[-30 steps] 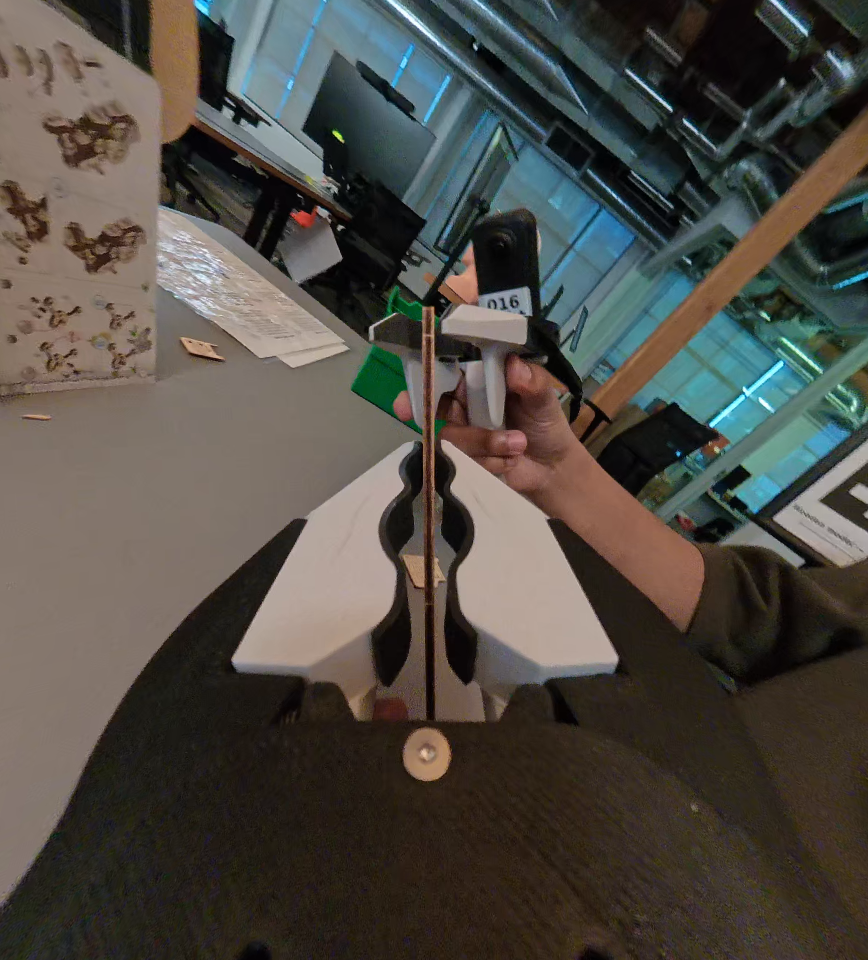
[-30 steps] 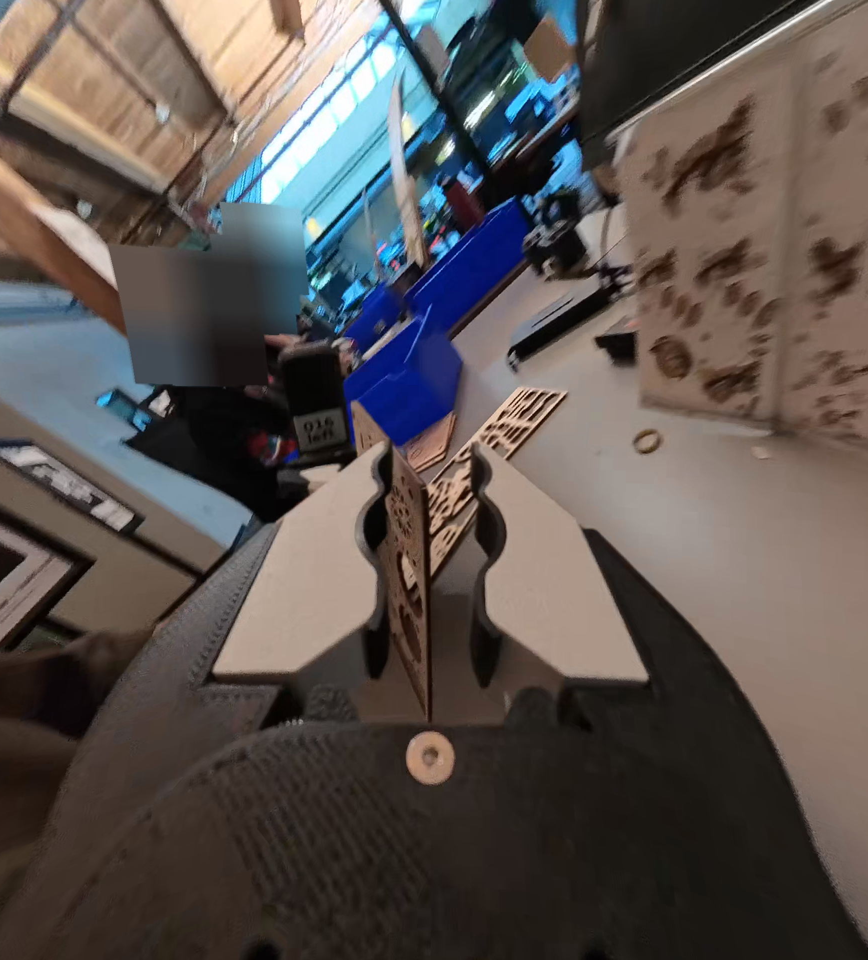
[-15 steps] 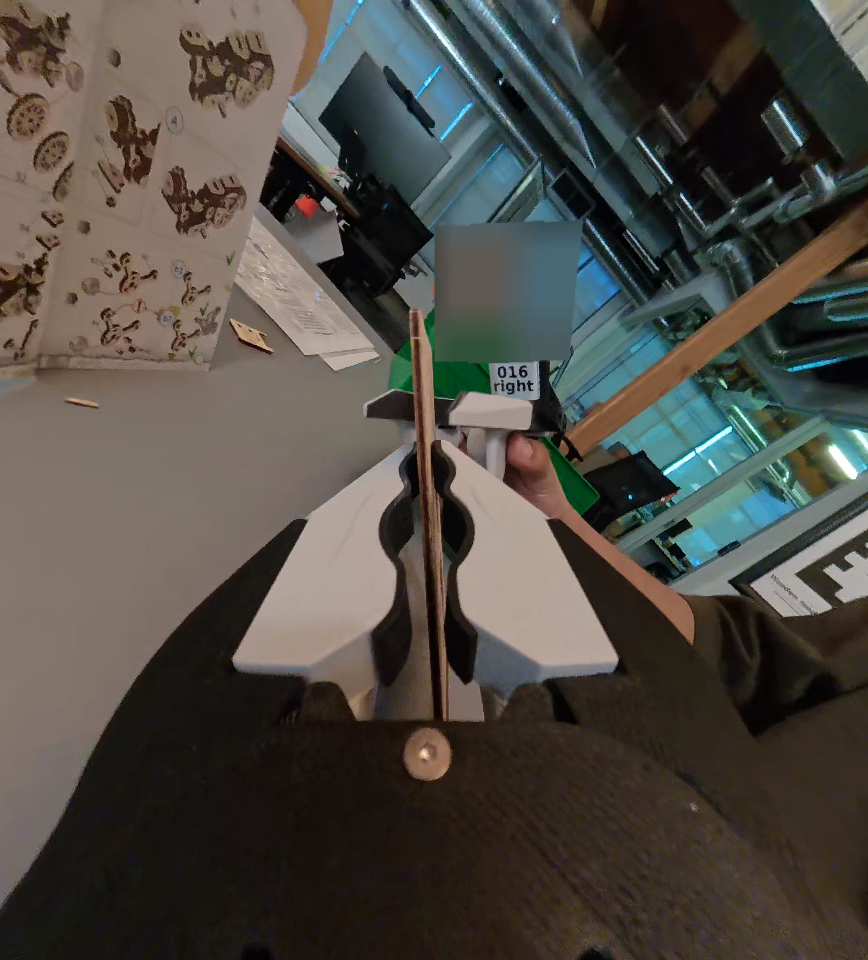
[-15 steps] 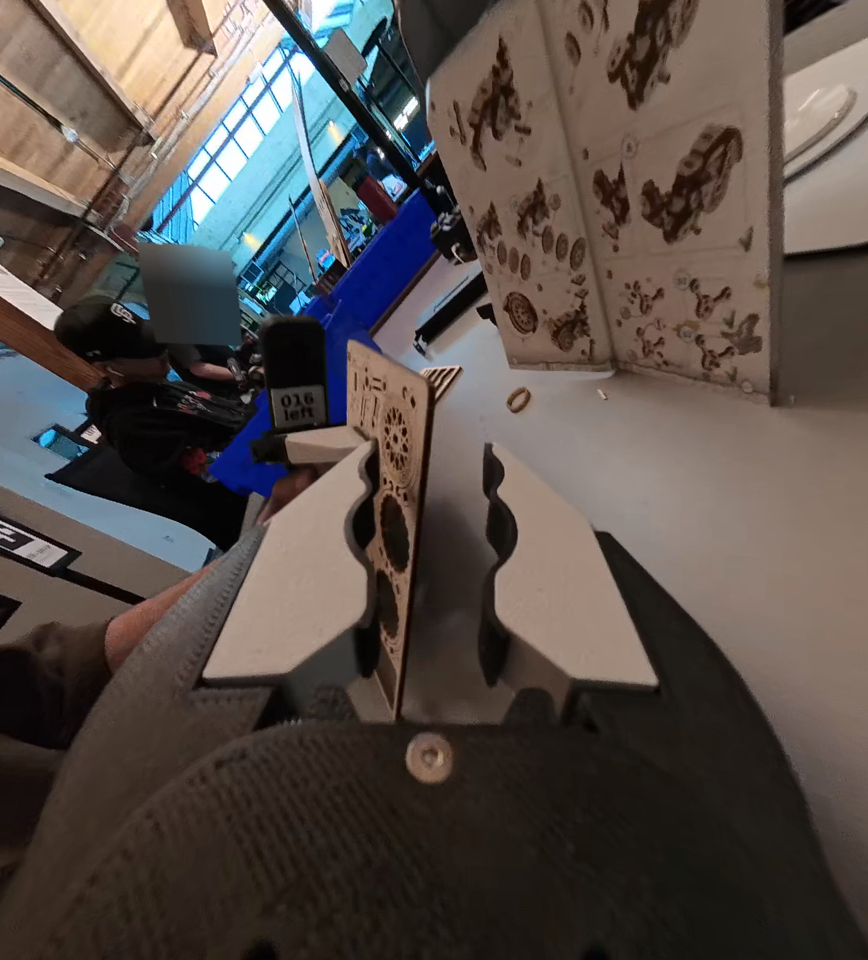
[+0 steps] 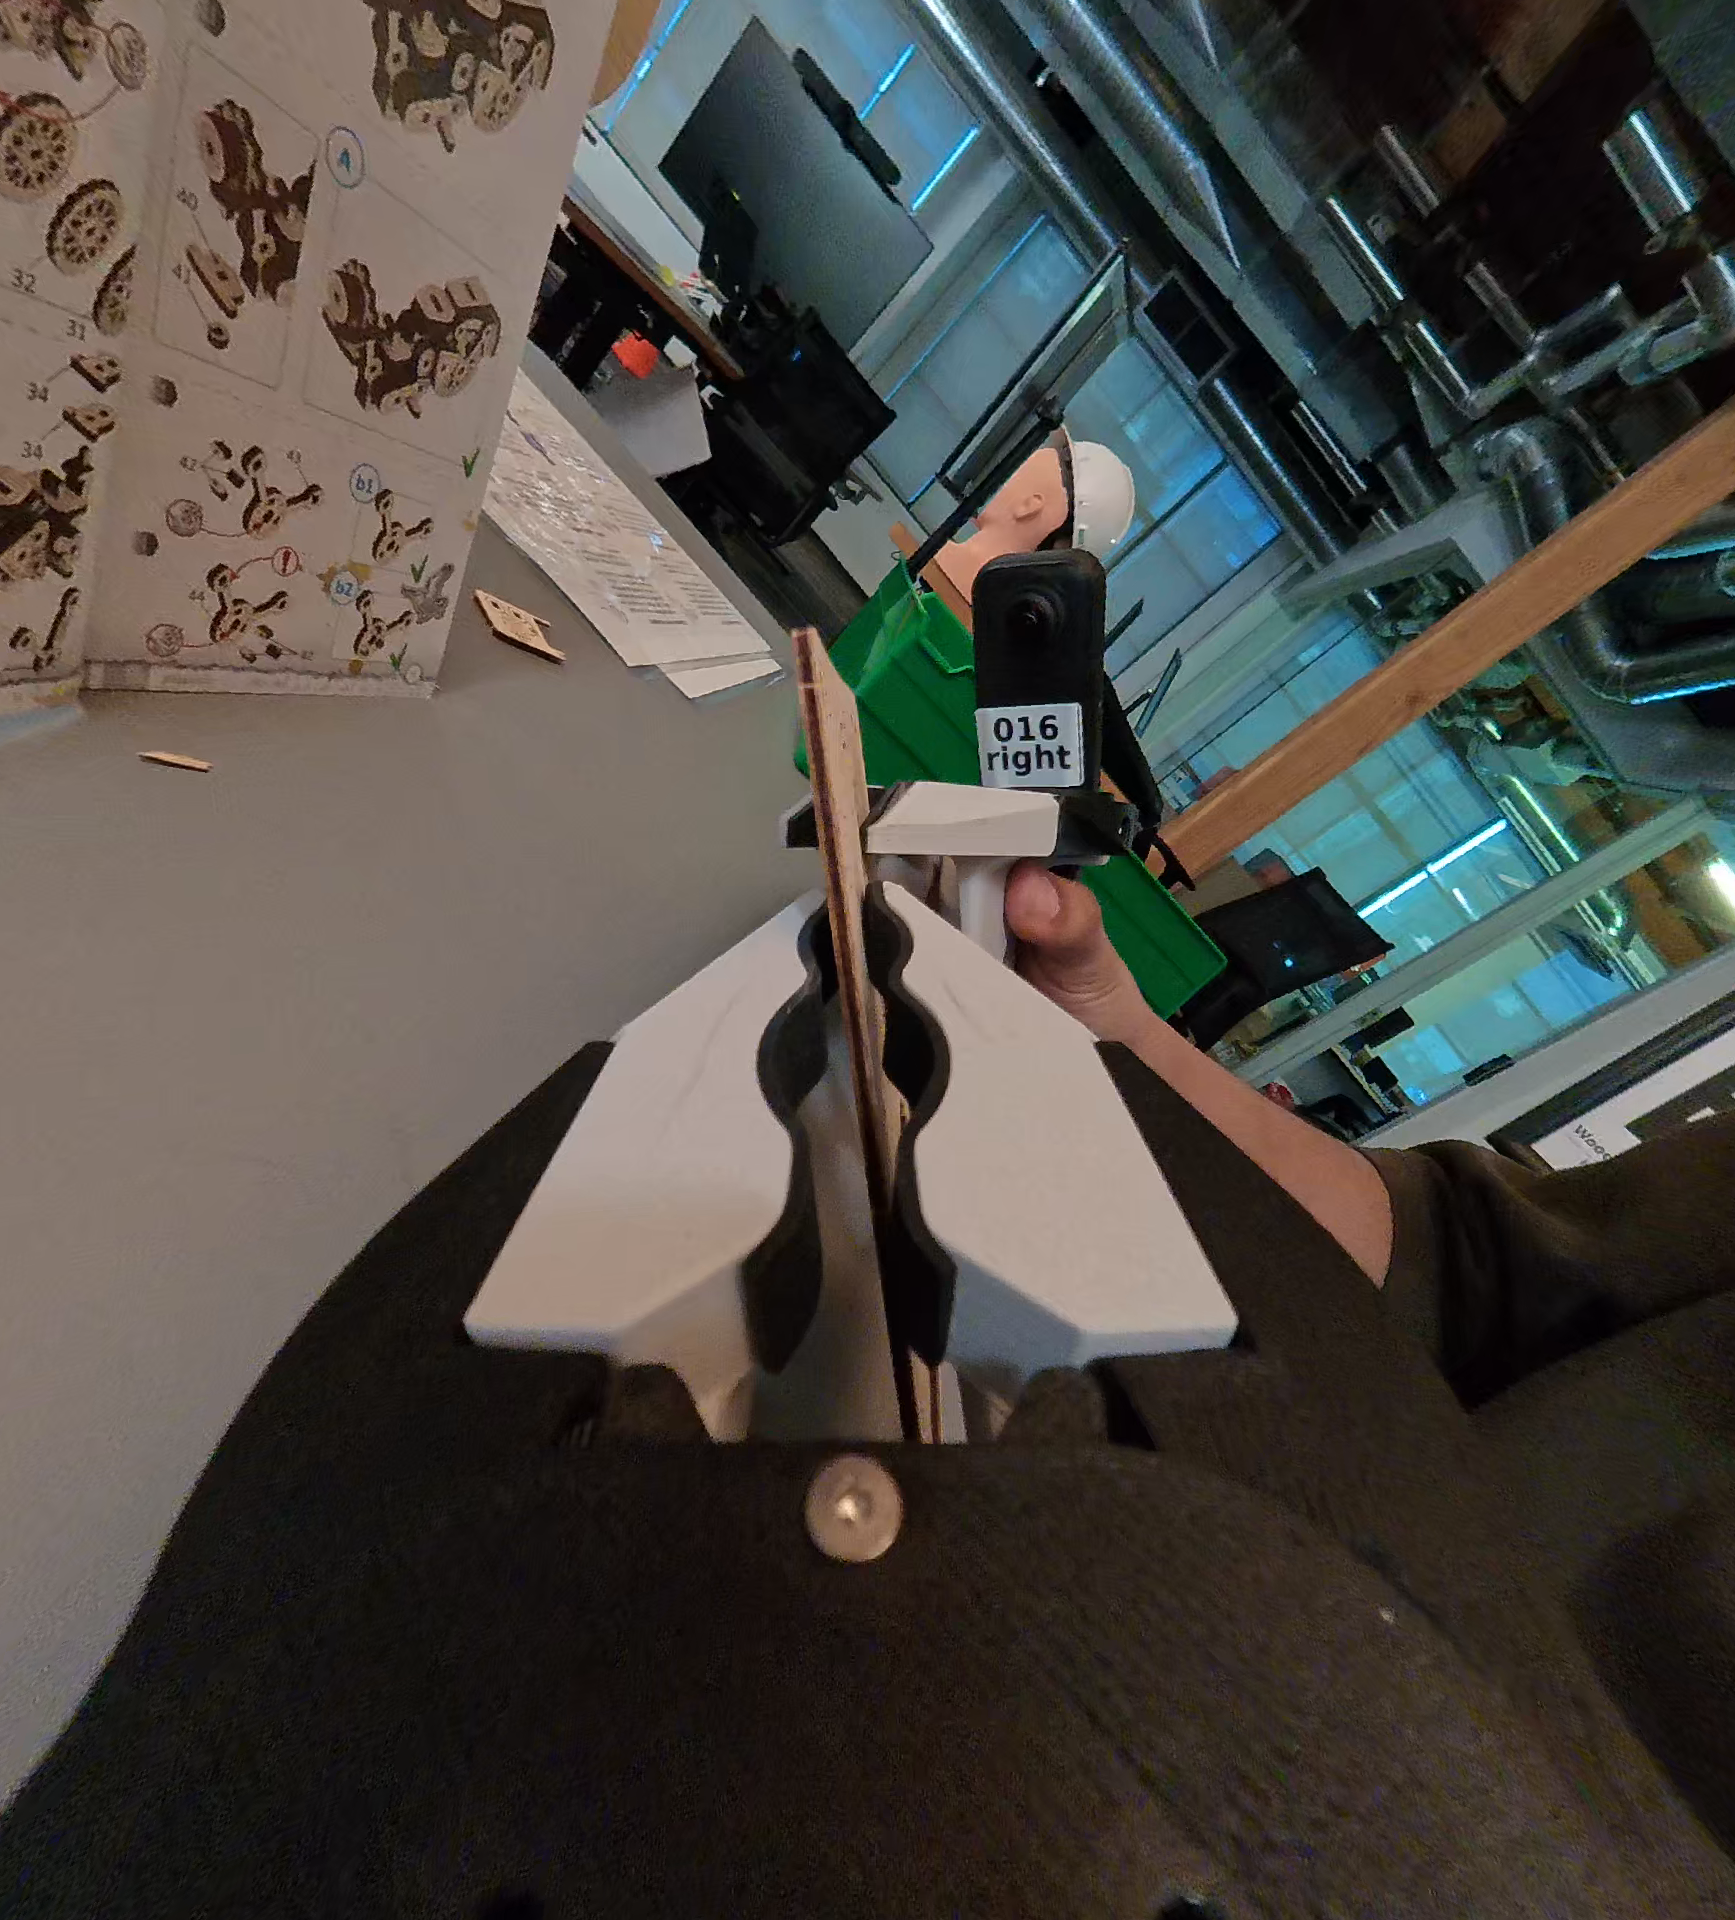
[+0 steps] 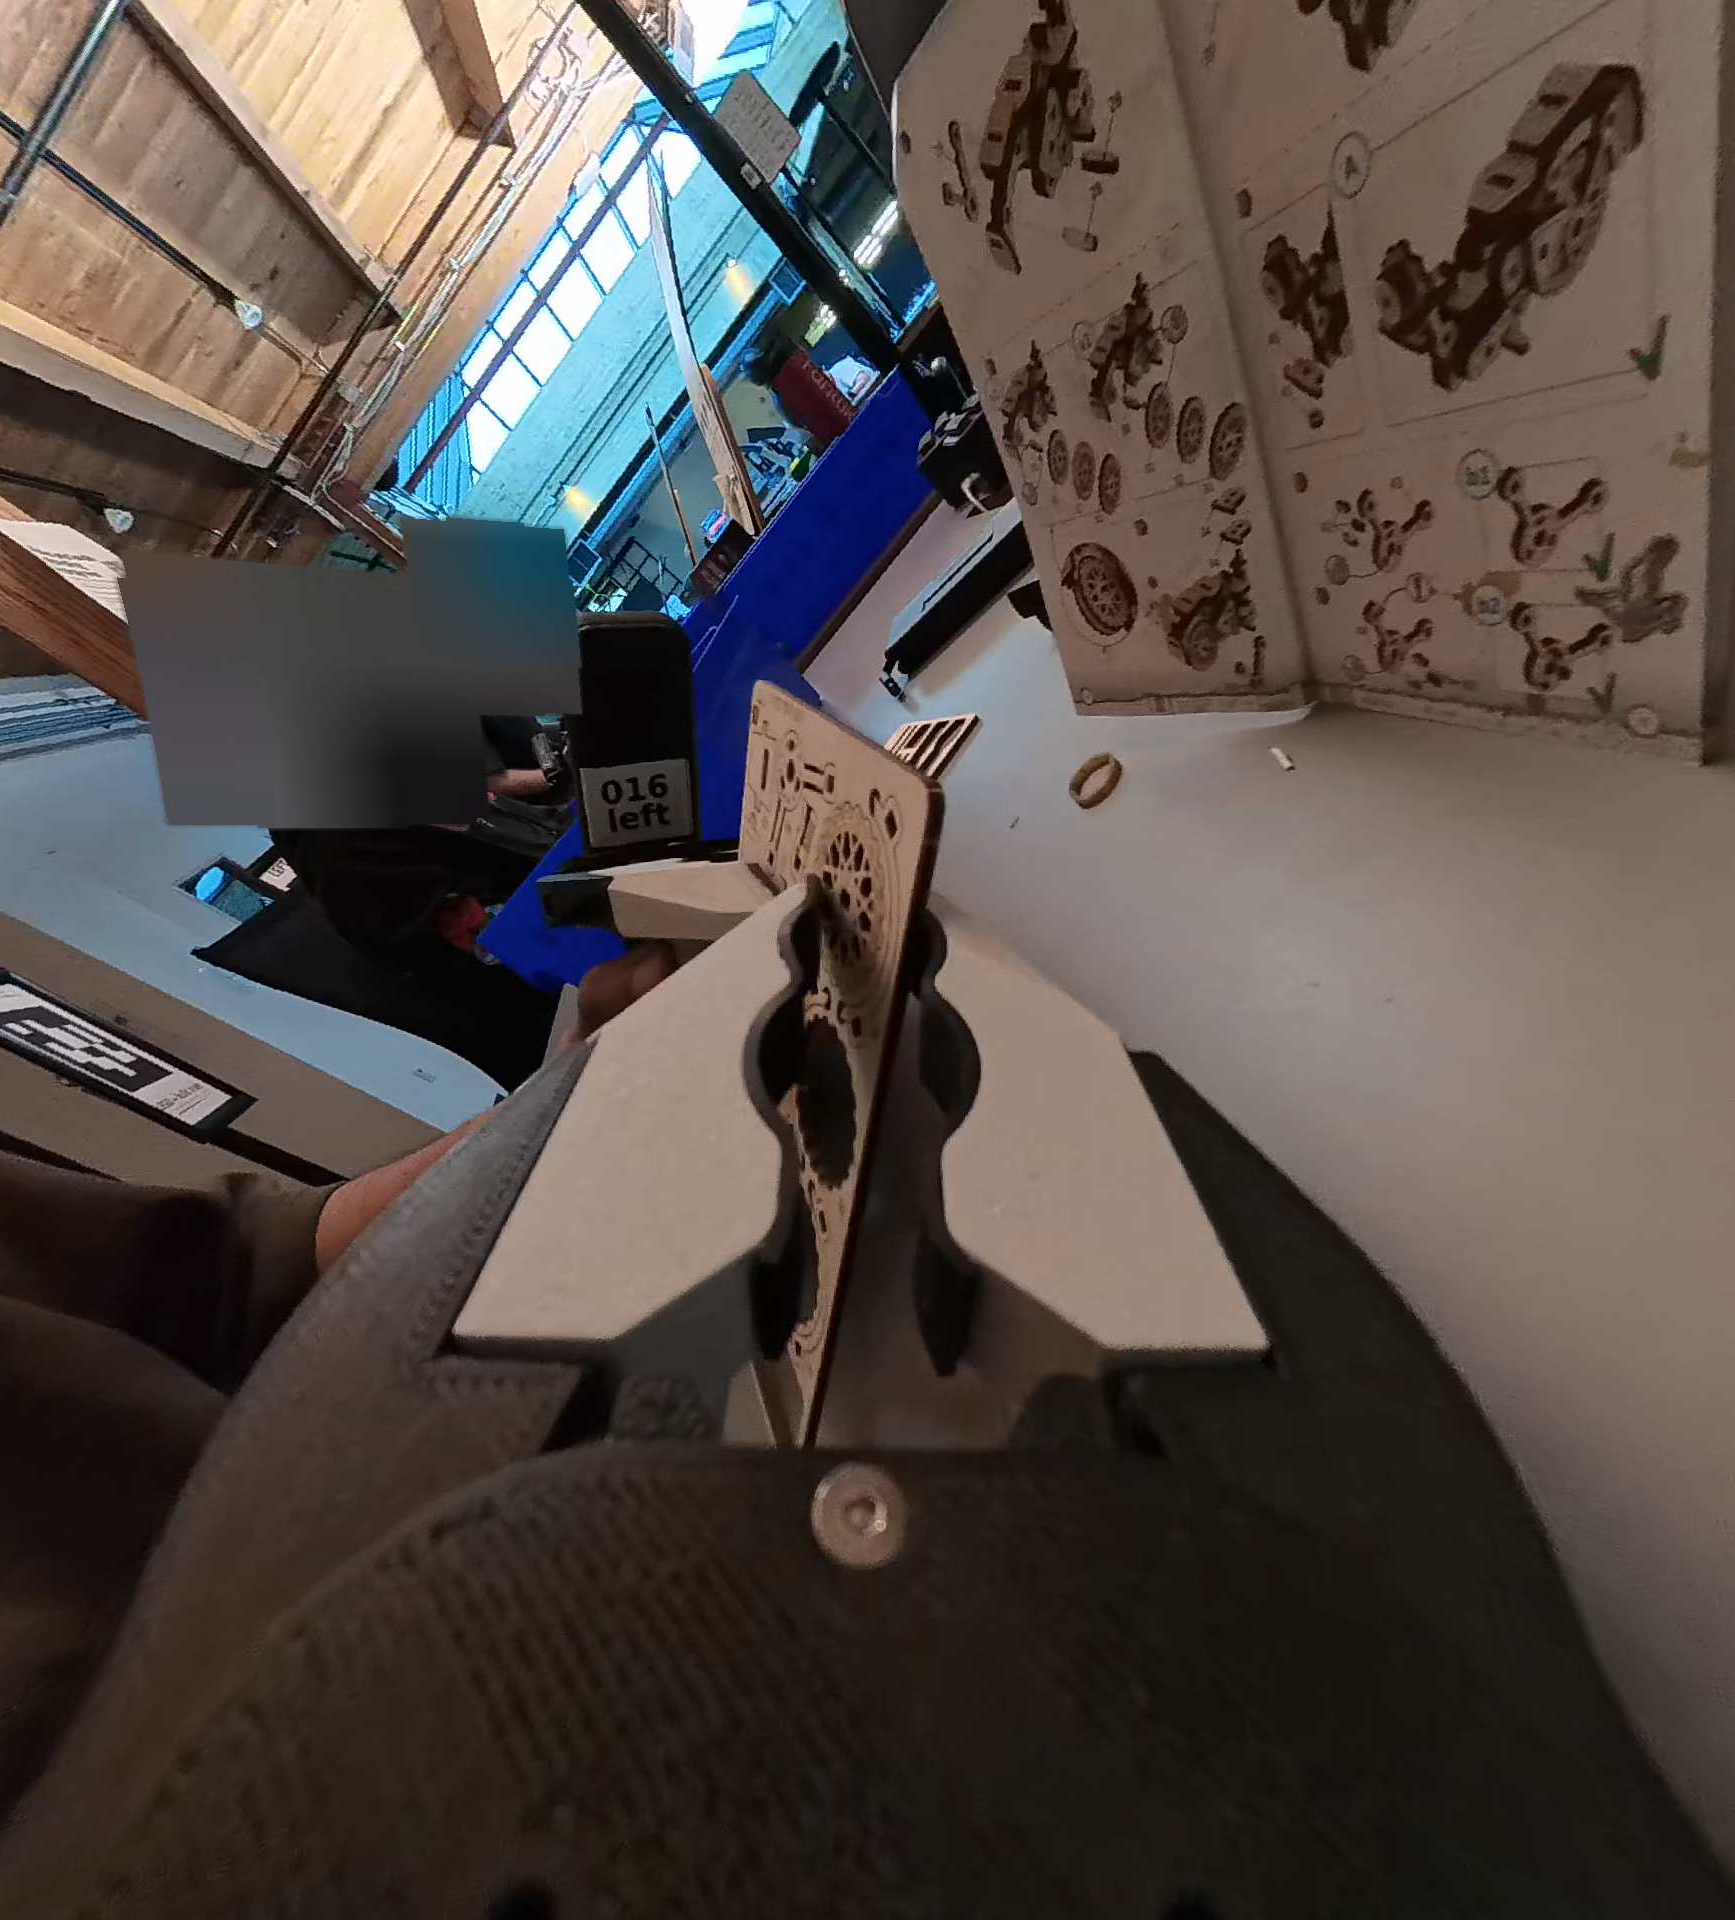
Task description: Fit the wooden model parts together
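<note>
both hand-held grippers, left (image 5: pixel 847 935) and right (image 6: pixel 868 935), clamp one uncut wooden parts sheet (image 6: pixel 847 883); nothing fitted yet.

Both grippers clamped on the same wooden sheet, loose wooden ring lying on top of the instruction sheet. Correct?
Not quite. In the right wrist view the wooden ring lies on the bare grey table, in front of the instruction sheet. Both the left gripper and right gripper do clamp the wooden sheet.

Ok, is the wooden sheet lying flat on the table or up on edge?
On edge, off the table. The wooden sheet stands upright between both sets of jaws, the left view showing only its thin edge.
</note>
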Demonstrator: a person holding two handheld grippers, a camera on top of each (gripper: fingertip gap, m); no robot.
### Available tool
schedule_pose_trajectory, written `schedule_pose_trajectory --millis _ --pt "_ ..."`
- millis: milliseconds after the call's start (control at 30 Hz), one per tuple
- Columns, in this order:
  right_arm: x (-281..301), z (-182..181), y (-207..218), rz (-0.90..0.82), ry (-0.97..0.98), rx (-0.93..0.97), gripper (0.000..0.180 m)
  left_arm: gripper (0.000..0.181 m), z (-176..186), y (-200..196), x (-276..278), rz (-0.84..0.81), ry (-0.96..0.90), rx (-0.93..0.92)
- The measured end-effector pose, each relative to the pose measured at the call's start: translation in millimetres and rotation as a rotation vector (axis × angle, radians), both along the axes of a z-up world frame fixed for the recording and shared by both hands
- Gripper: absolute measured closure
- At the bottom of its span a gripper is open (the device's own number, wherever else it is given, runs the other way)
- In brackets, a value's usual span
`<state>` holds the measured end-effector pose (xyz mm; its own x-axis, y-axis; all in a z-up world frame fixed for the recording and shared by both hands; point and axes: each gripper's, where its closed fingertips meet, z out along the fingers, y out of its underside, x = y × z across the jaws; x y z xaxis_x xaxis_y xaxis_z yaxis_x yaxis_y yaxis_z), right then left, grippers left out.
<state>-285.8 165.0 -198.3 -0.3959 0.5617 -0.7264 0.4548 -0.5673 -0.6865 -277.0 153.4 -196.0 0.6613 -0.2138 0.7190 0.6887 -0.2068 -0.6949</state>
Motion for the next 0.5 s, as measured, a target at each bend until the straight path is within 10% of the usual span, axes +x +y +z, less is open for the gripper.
schedule_pose_trajectory --millis 500 --pt "-5.2 -10.5 3.4 -0.074 -0.058 0.077 0.163 0.181 -8.3 2.2 -4.3 0.042 0.003 -0.058"
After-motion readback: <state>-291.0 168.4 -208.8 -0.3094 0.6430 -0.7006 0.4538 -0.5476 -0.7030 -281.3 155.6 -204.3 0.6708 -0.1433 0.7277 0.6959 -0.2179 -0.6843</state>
